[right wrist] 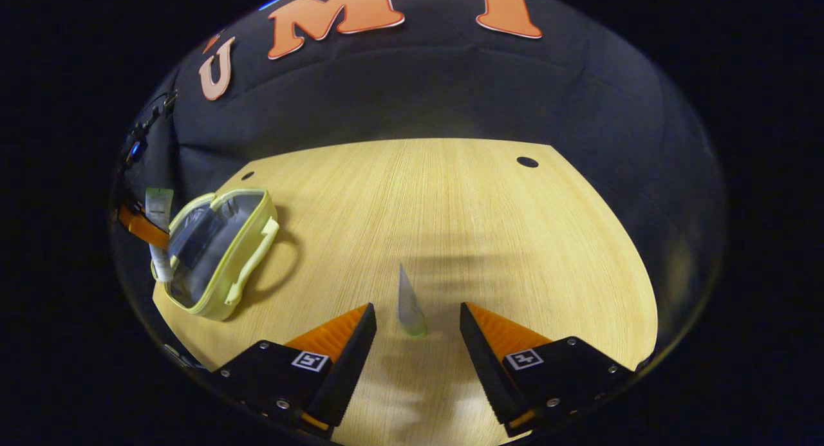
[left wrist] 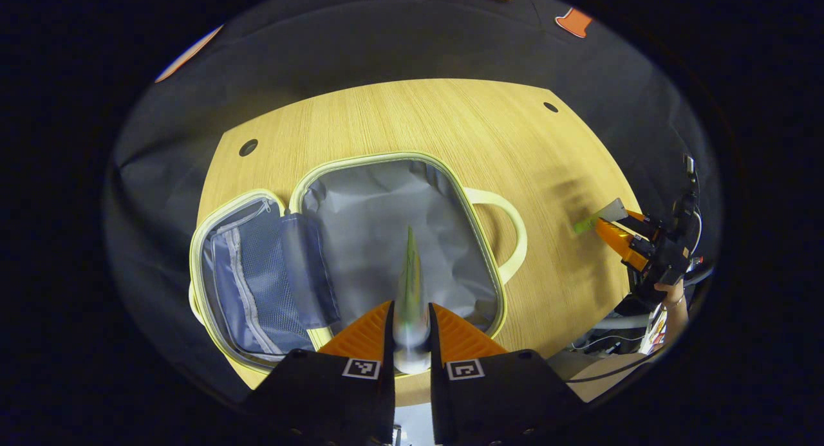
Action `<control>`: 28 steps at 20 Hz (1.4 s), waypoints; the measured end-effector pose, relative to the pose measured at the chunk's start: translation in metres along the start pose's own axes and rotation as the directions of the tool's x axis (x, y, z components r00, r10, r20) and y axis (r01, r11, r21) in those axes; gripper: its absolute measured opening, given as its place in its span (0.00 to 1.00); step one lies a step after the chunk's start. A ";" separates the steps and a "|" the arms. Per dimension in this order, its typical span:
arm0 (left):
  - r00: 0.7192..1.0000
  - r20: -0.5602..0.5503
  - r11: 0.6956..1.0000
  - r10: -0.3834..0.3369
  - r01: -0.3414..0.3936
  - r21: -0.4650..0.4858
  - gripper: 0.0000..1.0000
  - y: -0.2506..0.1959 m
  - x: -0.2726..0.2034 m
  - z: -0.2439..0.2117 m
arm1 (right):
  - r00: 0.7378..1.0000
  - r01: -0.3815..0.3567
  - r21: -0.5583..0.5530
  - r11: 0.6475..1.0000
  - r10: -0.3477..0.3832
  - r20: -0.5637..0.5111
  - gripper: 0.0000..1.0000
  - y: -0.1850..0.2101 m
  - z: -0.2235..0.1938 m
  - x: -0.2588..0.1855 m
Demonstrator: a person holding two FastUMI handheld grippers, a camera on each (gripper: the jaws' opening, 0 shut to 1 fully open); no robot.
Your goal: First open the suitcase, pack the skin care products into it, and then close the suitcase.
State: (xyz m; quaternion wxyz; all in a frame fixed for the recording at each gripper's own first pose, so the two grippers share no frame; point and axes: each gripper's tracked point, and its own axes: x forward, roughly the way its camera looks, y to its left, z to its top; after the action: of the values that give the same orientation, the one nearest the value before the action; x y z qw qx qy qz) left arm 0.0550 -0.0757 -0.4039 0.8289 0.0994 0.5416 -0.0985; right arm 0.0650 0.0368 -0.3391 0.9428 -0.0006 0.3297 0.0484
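Observation:
The small suitcase [left wrist: 386,227] lies open on the wooden table [left wrist: 450,124], grey lining up, its mesh-pocket lid [left wrist: 248,278] folded out to the left. My left gripper [left wrist: 411,307] is shut on a silvery skin care tube [left wrist: 410,272] that points forward above the open main compartment. In the right gripper view a second tube [right wrist: 409,304] with a green cap lies on the table between the spread fingers of my right gripper [right wrist: 417,306], which is open and not touching it. That gripper [left wrist: 618,230] and tube [left wrist: 602,215] also appear at the table's right edge in the left gripper view.
The suitcase's pale yellow handle [left wrist: 508,227] sticks out to the right of the case. The table has small round holes [left wrist: 248,147] near its far corners. A hand [left wrist: 673,295] holds the right gripper beyond the table edge. The suitcase [right wrist: 219,253] sits far left in the right gripper view.

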 end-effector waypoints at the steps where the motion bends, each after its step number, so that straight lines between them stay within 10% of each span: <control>1: 1.000 -0.003 1.000 -0.001 0.001 -0.002 0.23 0.001 0.000 0.001 | 1.000 -0.008 -0.008 1.000 0.008 -0.011 0.79 0.004 -0.003 0.005; 7: 0.999 -0.039 1.000 0.002 -0.001 0.015 0.23 0.007 0.002 -0.001 | 0.995 -0.029 -0.054 0.998 0.024 -0.095 0.32 0.007 -0.012 0.021; 28: 0.952 -0.299 0.997 0.061 -0.073 -0.027 0.24 0.056 0.097 -0.012 | 0.991 -0.119 0.137 0.983 0.125 -0.041 0.25 0.040 0.025 -0.080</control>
State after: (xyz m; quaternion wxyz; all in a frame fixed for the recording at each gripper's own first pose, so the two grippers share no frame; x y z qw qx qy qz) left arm 0.0979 -0.0240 -0.4942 0.7423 0.1157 0.6585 -0.0438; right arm 0.0145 0.0703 -0.2687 0.9276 0.0821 0.3548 0.0836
